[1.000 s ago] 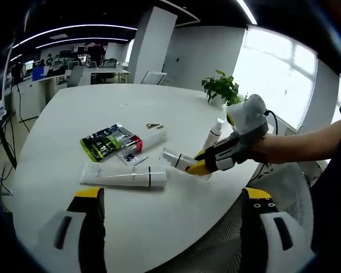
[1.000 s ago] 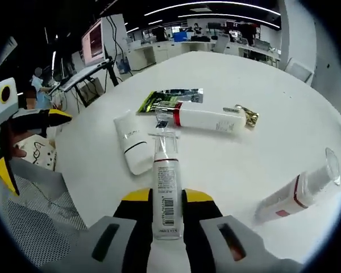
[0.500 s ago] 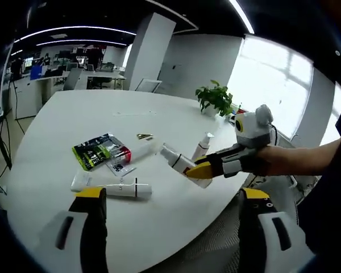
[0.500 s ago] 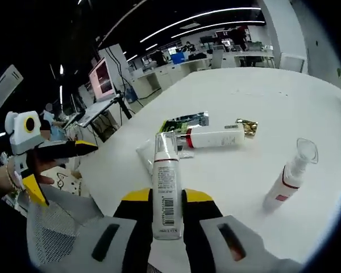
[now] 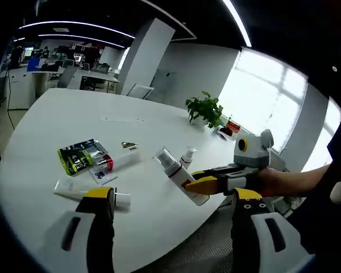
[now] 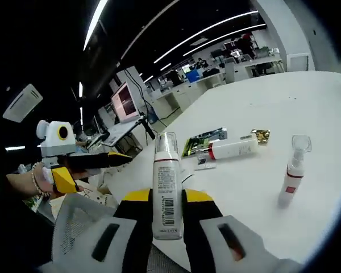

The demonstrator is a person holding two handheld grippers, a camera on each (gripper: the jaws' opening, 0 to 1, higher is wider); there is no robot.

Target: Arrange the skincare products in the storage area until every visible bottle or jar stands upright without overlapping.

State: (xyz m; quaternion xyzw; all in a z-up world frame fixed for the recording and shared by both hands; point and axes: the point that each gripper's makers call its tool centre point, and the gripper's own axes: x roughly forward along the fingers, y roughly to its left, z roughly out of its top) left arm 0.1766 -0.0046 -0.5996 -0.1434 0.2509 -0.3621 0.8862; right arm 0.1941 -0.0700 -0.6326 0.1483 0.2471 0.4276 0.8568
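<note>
My right gripper is shut on a white pump bottle with a clear cap and a red band, held above the white table. In the left gripper view that bottle leans up to the left from the right gripper over the table's near edge. A second pump bottle stands upright on the table. A white tube with a red band and another white tube lie flat. My left gripper hangs open with nothing in it.
A green sachet, a small flat packet and a gold wrapper lie by the tubes. A potted plant stands at the table's far side. A hand holds the left gripper over a mesh chair.
The right gripper has lifted its bottle off the table and tipped it up. Both cameras have pulled back and risen, so the table things look smaller and farther.
</note>
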